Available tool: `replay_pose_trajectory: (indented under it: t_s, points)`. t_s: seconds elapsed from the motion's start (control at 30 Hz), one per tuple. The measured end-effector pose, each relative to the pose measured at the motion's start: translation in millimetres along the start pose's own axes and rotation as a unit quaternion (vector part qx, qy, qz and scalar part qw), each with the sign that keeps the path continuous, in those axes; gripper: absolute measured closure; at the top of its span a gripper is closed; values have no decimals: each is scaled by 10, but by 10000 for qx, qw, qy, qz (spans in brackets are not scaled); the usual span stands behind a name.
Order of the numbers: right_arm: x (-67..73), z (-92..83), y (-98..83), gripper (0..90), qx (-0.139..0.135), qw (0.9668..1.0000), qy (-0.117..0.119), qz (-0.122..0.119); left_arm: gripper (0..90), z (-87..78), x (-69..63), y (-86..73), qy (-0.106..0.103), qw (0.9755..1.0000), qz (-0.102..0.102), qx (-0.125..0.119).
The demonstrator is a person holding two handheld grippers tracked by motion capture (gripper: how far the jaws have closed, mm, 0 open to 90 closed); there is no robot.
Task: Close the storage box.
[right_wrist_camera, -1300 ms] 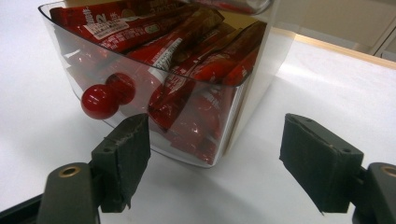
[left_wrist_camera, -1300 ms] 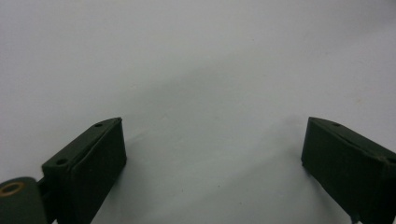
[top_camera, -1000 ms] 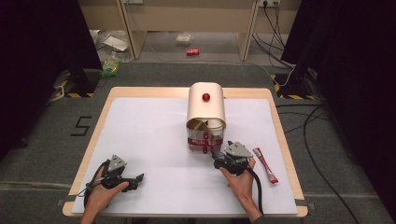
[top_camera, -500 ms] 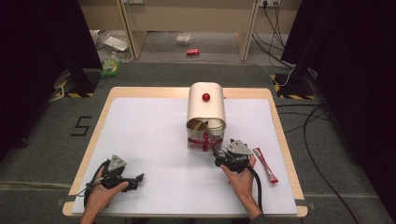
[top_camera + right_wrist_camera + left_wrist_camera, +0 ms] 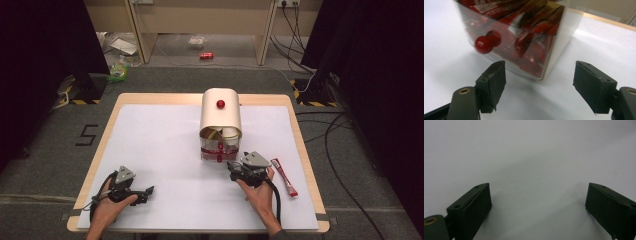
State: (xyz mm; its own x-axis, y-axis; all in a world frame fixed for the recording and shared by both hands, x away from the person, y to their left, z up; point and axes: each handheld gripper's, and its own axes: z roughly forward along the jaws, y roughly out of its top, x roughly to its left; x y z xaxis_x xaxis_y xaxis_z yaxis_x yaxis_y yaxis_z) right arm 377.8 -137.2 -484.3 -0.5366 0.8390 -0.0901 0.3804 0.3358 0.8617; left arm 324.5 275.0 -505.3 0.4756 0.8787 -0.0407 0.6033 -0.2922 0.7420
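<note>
A cream roll-top box (image 5: 220, 114) with a red knob (image 5: 220, 104) on its lid stands mid-table. Its clear front drawer (image 5: 219, 150) holds red sachets. My right gripper (image 5: 236, 171) lies just in front of that drawer. In the right gripper view the drawer's clear corner (image 5: 554, 50) and its red knob (image 5: 484, 45) are close ahead. The right gripper (image 5: 540, 82) is open; its jaws have just been closing a little, with nothing between them. My left gripper (image 5: 146, 192) rests near the front left, open over bare white table (image 5: 531, 157), jaws (image 5: 537, 205) wide apart and empty.
One red sachet (image 5: 284, 176) lies on the white tabletop (image 5: 150, 140) to the right of my right hand. The wooden table edge (image 5: 305, 150) runs close beside it. Cables and litter lie on the floor beyond the table.
</note>
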Motion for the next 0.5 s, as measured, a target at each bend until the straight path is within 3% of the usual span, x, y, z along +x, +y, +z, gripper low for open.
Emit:
replay_pose_trajectory:
  t_s: [0.5]
  points:
    - [5,-211,17,259,18,9998,195,-8,60,1,1,1,-2,10000,2,4]
